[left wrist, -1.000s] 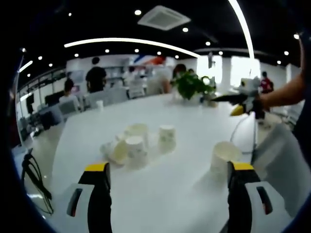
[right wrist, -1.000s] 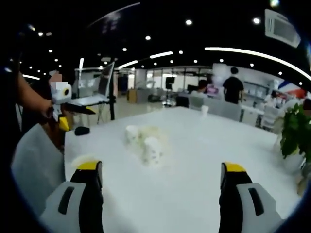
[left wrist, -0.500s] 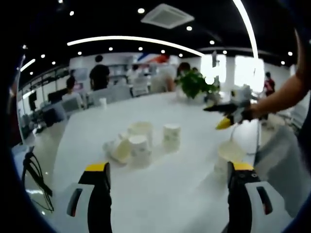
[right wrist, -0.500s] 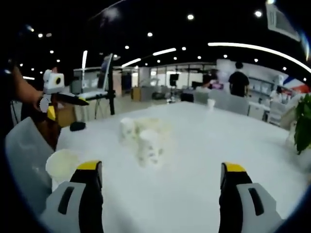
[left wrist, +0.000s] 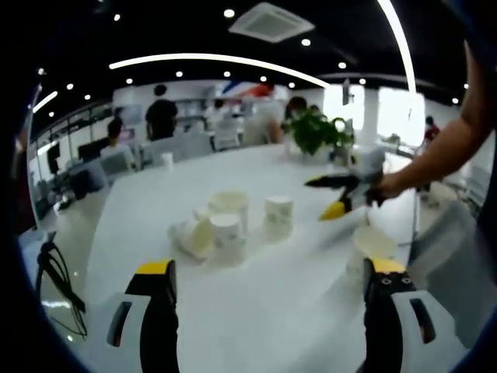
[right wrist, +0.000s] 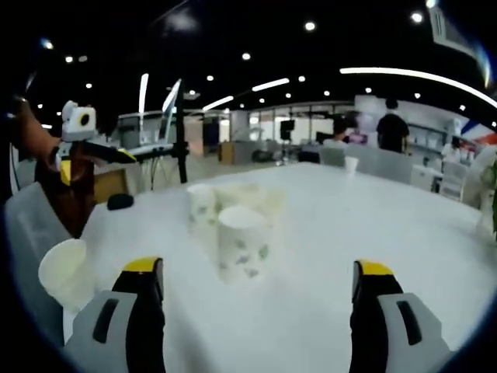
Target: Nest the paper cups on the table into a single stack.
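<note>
Several white paper cups stand in a cluster mid-table: a near cup [left wrist: 227, 237], one behind it [left wrist: 227, 207], one to its right [left wrist: 279, 217], and one lying on its side [left wrist: 189, 237]. A lone cup [left wrist: 373, 245] stands by the table's edge, just above one jaw. My left gripper [left wrist: 272, 272] is open and holds nothing, short of the cluster. My right gripper [left wrist: 321, 197] reaches in from the right, open, above the table between the lone cup and the cluster. In the right gripper view my right gripper [right wrist: 260, 272] faces a leaf-printed cup [right wrist: 243, 242], with another cup [right wrist: 203, 210] behind and the lone cup [right wrist: 66, 268] far left.
A potted plant [left wrist: 314, 132] stands at the white table's [left wrist: 264, 311] far side. A small cup [right wrist: 352, 164] sits far down the table. A black object [right wrist: 120, 202] lies near the table's edge, beside a white chair back [right wrist: 27, 233]. People stand in the background.
My right gripper has come down and in toward the cup cluster, so the cups loom larger in its view. The cups have not moved. My left gripper has held nearly still.
</note>
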The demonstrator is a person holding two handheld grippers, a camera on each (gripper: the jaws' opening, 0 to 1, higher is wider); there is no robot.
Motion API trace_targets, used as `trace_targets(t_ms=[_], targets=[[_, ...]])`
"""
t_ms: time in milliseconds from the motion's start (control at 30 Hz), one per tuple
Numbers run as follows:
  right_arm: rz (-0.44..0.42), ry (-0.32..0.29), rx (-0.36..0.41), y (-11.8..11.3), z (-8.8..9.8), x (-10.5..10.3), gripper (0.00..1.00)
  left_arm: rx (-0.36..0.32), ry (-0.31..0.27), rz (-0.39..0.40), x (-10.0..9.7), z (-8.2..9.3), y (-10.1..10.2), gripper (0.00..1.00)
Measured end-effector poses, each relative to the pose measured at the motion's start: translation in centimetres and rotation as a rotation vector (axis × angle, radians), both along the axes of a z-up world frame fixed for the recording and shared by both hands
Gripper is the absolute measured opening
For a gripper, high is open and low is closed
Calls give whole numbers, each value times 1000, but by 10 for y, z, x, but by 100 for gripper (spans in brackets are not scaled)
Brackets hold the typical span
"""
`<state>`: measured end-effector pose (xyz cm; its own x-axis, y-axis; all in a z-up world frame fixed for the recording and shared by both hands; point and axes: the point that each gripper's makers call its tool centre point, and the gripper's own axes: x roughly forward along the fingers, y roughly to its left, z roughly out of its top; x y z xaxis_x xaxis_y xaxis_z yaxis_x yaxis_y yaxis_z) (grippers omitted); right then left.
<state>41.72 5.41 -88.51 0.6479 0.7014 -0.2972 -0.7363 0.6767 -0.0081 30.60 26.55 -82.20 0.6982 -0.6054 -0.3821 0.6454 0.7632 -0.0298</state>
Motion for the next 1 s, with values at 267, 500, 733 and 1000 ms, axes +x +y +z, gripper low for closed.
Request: trace_targets(t_ms=[267,500,733,1000], targets=[[28,33,-6,23,-14,14,96,-9,7,4,-3,-5,-1,98],[55,45,-20,48,-23,27,91,-8,17,8,-3,-5,6,98],[57,53,-6,63,-25,37,87,-8,24,28,0,-6,14,98],[37,164,-57,56,-47,36,41,-12,23,42,1,-9,12,98]])
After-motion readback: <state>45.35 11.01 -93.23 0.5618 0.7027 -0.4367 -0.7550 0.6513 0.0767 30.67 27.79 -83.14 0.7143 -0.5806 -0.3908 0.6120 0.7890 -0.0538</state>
